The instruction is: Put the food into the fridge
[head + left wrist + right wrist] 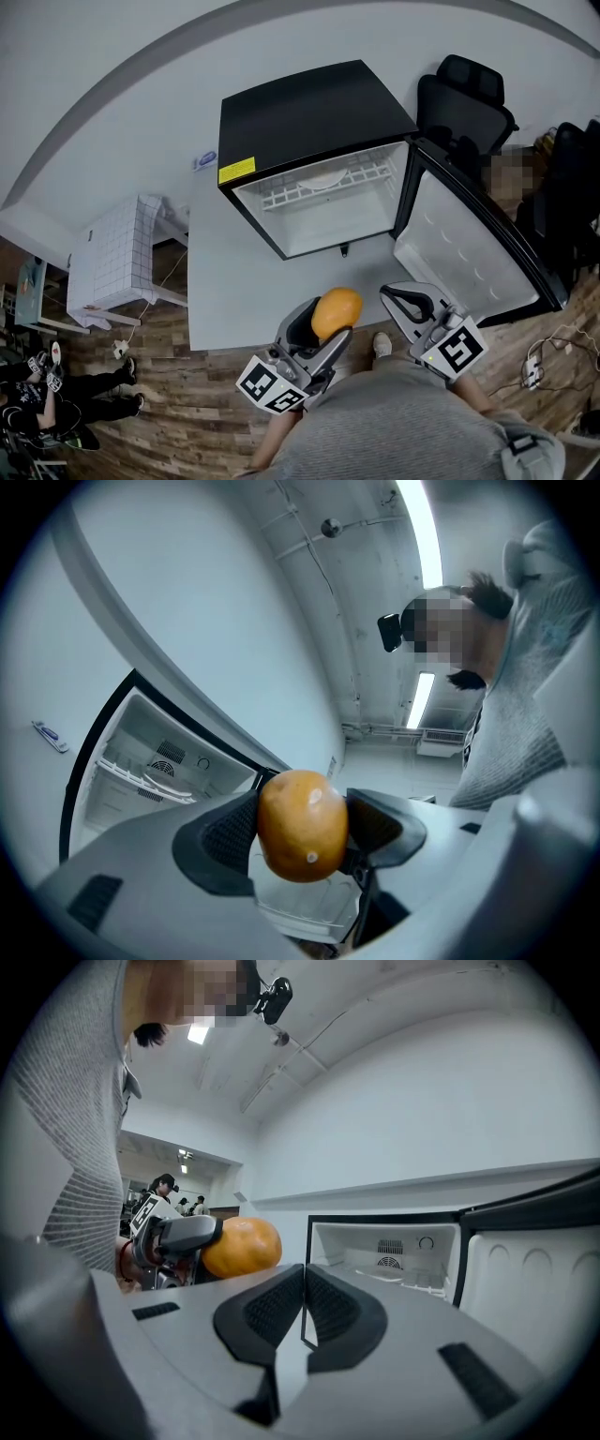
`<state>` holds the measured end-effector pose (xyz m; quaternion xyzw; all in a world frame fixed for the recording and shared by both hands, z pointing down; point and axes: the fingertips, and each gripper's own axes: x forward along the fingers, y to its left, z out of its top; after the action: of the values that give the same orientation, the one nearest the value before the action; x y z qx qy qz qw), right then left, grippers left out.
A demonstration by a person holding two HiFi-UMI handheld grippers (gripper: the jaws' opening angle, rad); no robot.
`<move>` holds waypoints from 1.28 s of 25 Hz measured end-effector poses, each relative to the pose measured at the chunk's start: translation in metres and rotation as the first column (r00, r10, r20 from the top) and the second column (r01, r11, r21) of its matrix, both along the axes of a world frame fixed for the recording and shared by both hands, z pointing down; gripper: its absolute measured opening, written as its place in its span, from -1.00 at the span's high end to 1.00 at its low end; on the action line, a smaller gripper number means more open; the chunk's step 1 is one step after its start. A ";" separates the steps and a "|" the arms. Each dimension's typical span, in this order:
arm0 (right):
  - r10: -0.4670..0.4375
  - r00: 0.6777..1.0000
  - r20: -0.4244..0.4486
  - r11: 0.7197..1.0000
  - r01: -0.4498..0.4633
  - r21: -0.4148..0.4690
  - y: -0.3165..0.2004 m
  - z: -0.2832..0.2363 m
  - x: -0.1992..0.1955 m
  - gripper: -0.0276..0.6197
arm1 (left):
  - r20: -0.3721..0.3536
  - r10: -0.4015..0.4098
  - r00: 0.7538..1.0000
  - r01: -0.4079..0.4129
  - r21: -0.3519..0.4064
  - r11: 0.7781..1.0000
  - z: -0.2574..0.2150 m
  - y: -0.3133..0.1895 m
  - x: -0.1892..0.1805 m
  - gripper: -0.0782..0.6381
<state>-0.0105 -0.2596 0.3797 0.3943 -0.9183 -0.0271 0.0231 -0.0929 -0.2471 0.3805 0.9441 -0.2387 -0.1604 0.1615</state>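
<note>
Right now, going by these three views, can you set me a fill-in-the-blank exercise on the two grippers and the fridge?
1. The left gripper is shut on an ____.
2. The right gripper, its jaws together, holds ____.
3. The black mini fridge stands with its door swung ____.
Missing words: orange; nothing; open.

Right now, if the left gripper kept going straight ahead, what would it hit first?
Likely the open fridge, near its hinge side; nothing shows in between. The orange that the left gripper holds would touch first. Depth is unclear.
</note>
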 end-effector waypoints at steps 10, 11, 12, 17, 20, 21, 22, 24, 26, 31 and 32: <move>-0.018 1.000 0.016 1.000 0.018 -0.008 -0.016 0.003 0.007 0.88 | 0.070 -0.080 0.994 0.071 0.123 0.990 -0.003 -0.045 0.007 -0.08; -0.018 1.000 0.015 1.000 0.018 -0.013 -0.018 0.004 0.008 0.88 | 0.086 -0.094 0.992 0.081 0.145 0.986 -0.002 -0.053 0.007 -0.08; -0.017 1.000 0.013 1.000 0.017 -0.016 -0.020 0.005 0.009 0.87 | 0.102 -0.106 0.989 0.088 0.163 0.983 -0.001 -0.060 0.008 -0.08; -0.020 1.000 -0.014 1.000 0.020 0.007 -0.029 0.005 0.009 0.87 | 0.140 -0.140 0.980 0.108 0.213 0.971 -0.001 -0.086 0.012 -0.08; -0.015 1.000 -0.024 1.000 0.016 0.014 -0.034 0.007 0.011 0.88 | 0.160 -0.162 0.974 0.123 0.229 0.966 0.001 -0.098 0.013 -0.08; -0.013 1.000 -0.026 1.000 0.013 0.012 -0.036 0.008 0.012 0.88 | 0.168 -0.171 0.971 0.129 0.233 0.964 0.002 -0.102 0.014 -0.08; -0.010 1.000 -0.029 1.000 0.011 0.008 -0.037 0.010 0.013 0.88 | 0.175 -0.180 0.968 0.136 0.238 0.962 0.002 -0.107 0.013 -0.08; -0.006 0.999 -0.035 1.000 0.005 -0.006 -0.039 0.014 0.015 0.87 | 0.192 -0.201 0.961 0.150 0.254 0.956 0.003 -0.117 0.013 -0.08; -0.003 0.999 -0.037 1.000 0.002 -0.018 -0.042 0.018 0.016 0.88 | 0.211 -0.222 0.952 0.160 0.277 0.948 0.002 -0.126 0.014 -0.08; 0.032 0.999 0.006 0.999 -0.032 -0.043 -0.057 0.029 0.024 0.88 | 0.260 -0.280 0.924 0.195 0.310 0.930 0.005 -0.150 0.015 -0.08; 0.038 0.999 0.007 0.998 -0.037 -0.046 -0.059 0.030 0.025 0.87 | 0.277 -0.294 0.915 0.202 0.317 0.927 0.007 -0.155 0.016 -0.08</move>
<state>0.0150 -0.3189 0.4100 0.4109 -0.9112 -0.0040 0.0292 -0.0773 -0.4024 0.3871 0.9322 -0.3554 -0.0569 -0.0373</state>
